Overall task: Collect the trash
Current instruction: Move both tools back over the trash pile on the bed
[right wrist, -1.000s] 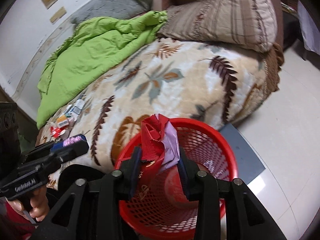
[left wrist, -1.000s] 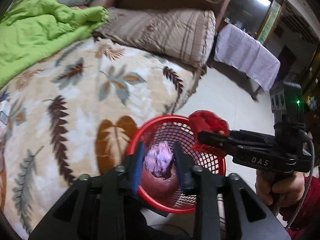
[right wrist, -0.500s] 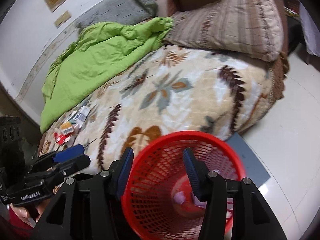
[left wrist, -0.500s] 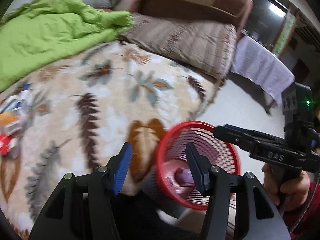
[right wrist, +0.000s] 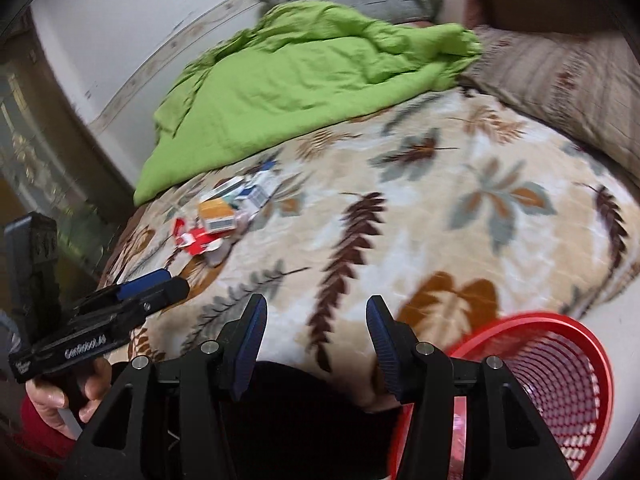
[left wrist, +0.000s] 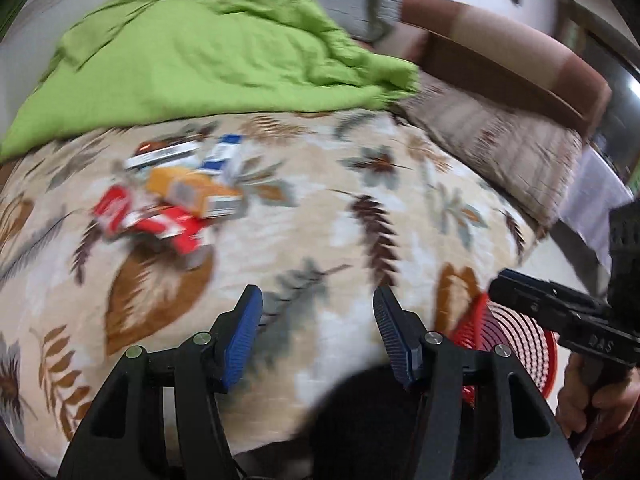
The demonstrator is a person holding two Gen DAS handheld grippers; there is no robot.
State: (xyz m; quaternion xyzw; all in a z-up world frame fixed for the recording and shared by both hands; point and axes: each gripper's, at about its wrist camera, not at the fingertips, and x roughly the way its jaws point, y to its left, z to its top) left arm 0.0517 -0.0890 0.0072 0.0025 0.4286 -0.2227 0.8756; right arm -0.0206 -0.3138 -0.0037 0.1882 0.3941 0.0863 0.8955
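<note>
Both loads are gone into the red basket (right wrist: 560, 376); left hand-held gripper (left wrist: 318, 336) is opening, empty, right hand-held gripper (right wrist: 316, 336) released, both swinging toward the cartons (left wrist: 172, 200).

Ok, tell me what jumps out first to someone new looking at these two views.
The bright green quilt bunched at the far side of the bed grabs the eye first. Next comes the small heap of red, orange and white-blue boxes lying on the leaf-patterned blanket just below it. Last, the red mesh basket sits off the bed's near corner, beside the empty right hand-held gripper.
</note>
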